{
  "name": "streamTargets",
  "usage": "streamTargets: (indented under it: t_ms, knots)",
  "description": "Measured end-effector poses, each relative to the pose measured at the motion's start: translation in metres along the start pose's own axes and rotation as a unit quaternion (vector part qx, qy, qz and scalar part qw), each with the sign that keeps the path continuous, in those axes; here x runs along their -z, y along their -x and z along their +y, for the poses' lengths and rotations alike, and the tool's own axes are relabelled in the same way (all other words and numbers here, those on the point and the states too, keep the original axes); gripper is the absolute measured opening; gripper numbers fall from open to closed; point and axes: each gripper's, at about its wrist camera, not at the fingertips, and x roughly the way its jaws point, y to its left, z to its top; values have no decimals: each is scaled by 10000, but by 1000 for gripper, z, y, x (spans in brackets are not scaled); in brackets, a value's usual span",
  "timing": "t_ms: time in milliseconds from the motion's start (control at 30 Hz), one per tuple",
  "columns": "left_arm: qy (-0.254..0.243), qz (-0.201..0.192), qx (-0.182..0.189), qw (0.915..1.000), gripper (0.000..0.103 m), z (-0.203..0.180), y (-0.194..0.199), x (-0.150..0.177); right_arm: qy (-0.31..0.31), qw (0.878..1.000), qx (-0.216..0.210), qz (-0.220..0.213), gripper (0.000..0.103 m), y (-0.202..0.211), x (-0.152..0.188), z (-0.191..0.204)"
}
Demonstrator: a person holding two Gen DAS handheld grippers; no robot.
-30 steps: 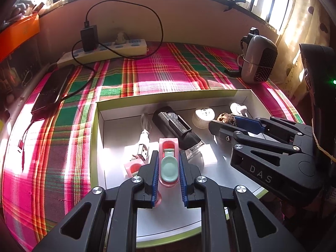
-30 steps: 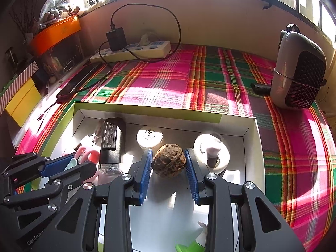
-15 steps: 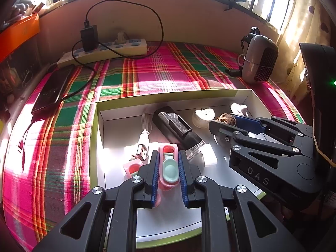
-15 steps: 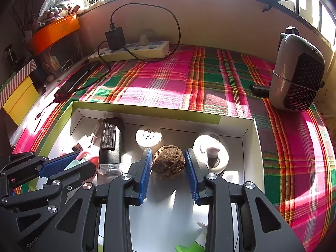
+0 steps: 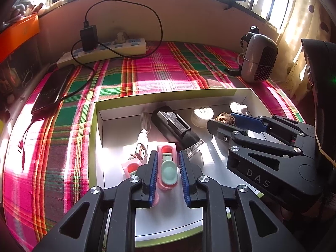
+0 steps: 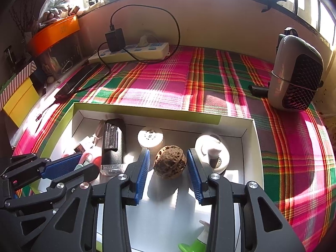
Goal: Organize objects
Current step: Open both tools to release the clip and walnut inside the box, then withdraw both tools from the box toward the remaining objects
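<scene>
- My left gripper (image 5: 168, 169) is opening right now; its blue pads straddle the pink and mint clip (image 5: 167, 166), gaps showing on both sides, so the clip lies released on the tray floor.
- My right gripper (image 6: 168, 169) is opening too; the walnut (image 6: 169, 161) sits between its pads, clear of both, resting on the floor of the white tray (image 6: 251, 147).
- Just left of the walnut, a black flashlight (image 6: 113, 145) lies lengthwise; a USB plug (image 5: 141, 151) sits near its left side.
- Farther back, a round white cap (image 6: 150, 136); right of the walnut, a white bulb-shaped piece (image 6: 213, 151).
- The tray rests on a plaid cloth (image 6: 159, 84); a power strip (image 6: 134, 51) lies at the far edge, a small grey heater (image 6: 294, 73) far right.
</scene>
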Motion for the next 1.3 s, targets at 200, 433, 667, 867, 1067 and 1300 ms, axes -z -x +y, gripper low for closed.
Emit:
streamTargets:
  t_ms: [200, 433, 667, 867, 1067, 1300]
  knots:
    - [-2, -2, -2, 10000, 22, 0, -1, 0, -35, 10000, -11, -56, 44, 3, -1, 0]
    - [11, 1, -31, 10000, 24, 0, 0, 0, -32, 10000, 0, -79, 45, 6, -1, 1]
    - [11, -24, -60, 10000, 28, -1, 5, 3, -67, 9999, -27, -126, 45, 10, 0, 1]
    - [-15, -101, -57, 9999, 28, -2, 13, 4, -71, 9998, -22, -178, 45, 17, 1, 3]
    - [-1, -156, -46, 9999, 28, -3, 20, 6, -89, 9996, 22, -257, 45, 26, 2, 5]
    - [-28, -300, -59, 9995, 29, -5, 36, 11, -133, 9994, 35, -327, 45, 39, 7, 5]
